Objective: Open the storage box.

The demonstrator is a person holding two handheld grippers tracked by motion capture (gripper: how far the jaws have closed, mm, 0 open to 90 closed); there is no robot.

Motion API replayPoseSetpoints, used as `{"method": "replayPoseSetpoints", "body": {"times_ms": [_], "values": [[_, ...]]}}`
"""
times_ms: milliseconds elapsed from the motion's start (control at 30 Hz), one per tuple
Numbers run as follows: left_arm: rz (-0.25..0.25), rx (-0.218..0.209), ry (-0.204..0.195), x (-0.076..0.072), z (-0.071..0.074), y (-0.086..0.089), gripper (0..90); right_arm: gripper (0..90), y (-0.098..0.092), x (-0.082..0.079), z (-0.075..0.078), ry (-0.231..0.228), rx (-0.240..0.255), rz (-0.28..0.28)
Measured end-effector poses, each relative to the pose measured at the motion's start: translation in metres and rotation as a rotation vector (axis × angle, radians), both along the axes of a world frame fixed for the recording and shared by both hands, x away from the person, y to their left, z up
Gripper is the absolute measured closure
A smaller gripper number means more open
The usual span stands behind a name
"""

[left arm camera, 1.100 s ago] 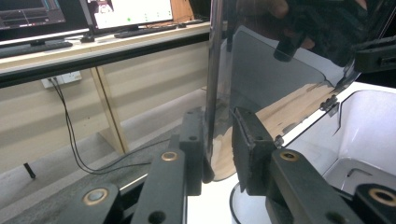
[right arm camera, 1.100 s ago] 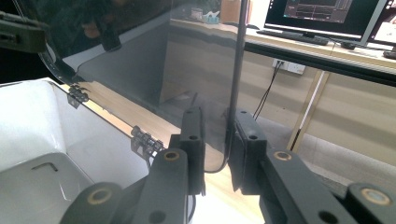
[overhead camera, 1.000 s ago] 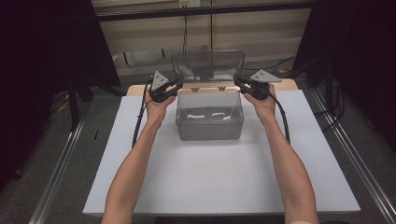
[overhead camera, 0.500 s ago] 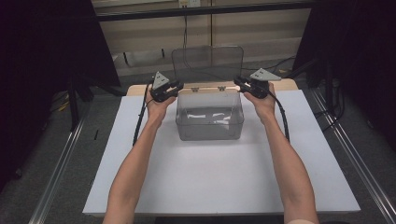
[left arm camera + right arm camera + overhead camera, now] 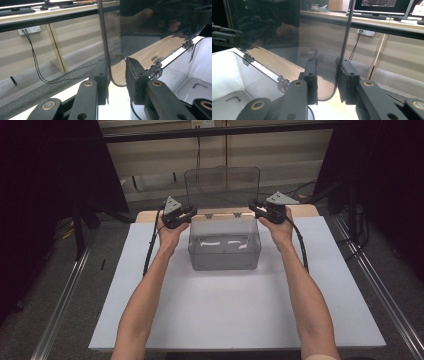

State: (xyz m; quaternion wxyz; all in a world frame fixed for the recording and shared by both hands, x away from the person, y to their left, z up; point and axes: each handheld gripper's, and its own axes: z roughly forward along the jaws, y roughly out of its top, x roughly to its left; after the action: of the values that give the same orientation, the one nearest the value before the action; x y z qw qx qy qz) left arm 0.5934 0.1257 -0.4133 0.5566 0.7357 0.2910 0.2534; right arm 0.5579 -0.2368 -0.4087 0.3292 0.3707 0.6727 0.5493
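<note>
High view: a box [image 5: 224,245] stands on the counter [image 5: 240,315] just above the frame's centre, its hinged lid [image 5: 222,185] raised upright along the far edge, with small items, too small to tell, lying on its floor. The left gripper [image 5: 187,213] sits at the box's upper left corner beside the lid's lower left edge and the right gripper [image 5: 255,210] at the upper right corner beside the lid's lower right edge, each forearm reaching in from the bottom of the frame. Left gripper view: the lid's edge [image 5: 106,50] stands between the jaws with the box's interior [image 5: 197,75] at lower right; right gripper view: the lid's edge [image 5: 344,37] lies between the jaws with the interior [image 5: 234,82] at lower left.
</note>
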Motion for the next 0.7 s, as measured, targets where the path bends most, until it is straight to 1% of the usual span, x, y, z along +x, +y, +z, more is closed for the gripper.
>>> {"method": "replayPoseSetpoints", "body": {"times_ms": [167, 200, 233, 267, 300, 400, 467, 500, 567, 600, 667, 700], "values": [[0.002, 0.013, 0.005, 0.0003, 0.0007, 0.0007, 71.8, 66.9, 0.001, 0.0005, -0.0001, 0.013, 0.007, 0.002], [0.002, 0.009, 0.003, 0.0003, 0.0005, 0.0003, 71.6, 65.4, 0.0014, 0.0012, 0.0, 0.013, 0.007, 0.003], [0.002, 0.023, -0.005, 0.0003, 0.0013, -0.0002, 71.1, 64.0, 0.0016, 0.0015, 0.0002, 0.013, 0.006, 0.001], [0.006, 0.022, -0.006, 0.0001, 0.0016, -0.0009, 70.3, 63.1, 0.0022, 0.0022, 0.0001, 0.016, 0.004, 0.001], [0.0, 0.032, -0.009, 0.0005, 0.002, -0.0001, 70.1, 62.7, 0.0027, 0.0028, -0.0001, 0.018, 0.007, 0.001], [0.002, 0.031, -0.004, 0.0007, 0.0017, 0.0005, 70.1, 62.7, 0.0027, 0.0037, -0.002, 0.033, 0.007, -0.001], [0.003, 0.026, 0.0, 0.001, 0.0014, 0.0004, 69.9, 62.5, 0.0025, 0.0043, -0.004, 0.042, 0.01, 0.0], [0.005, 0.016, -0.001, 0.0011, 0.001, -0.0003, 69.9, 62.5, 0.0025, 0.0043, -0.004, 0.042, 0.01, 0.0], [0.007, 0.024, 0.0, 0.001, 0.0014, -0.0006, 68.9, 60.6, 0.0026, 0.0055, -0.0077, 0.064, -0.006, -0.01], [0.007, 0.038, 0.0, 0.0012, 0.002, -0.0004, 68.3, 60.9, 0.0028, 0.0061, -0.0083, 0.062, -0.002, -0.006], [0.008, 0.041, -0.002, 0.002, 0.0021, -0.001, 67.6, 61.3, 0.0031, 0.0062, -0.0081, 0.062, -0.002, -0.006], [0.012, 0.041, 0.004, 0.0023, 0.0019, -0.0008, 66.3, 60.4, 0.0039, 0.0069, -0.0074, 0.065, 0.005, -0.001]]}}
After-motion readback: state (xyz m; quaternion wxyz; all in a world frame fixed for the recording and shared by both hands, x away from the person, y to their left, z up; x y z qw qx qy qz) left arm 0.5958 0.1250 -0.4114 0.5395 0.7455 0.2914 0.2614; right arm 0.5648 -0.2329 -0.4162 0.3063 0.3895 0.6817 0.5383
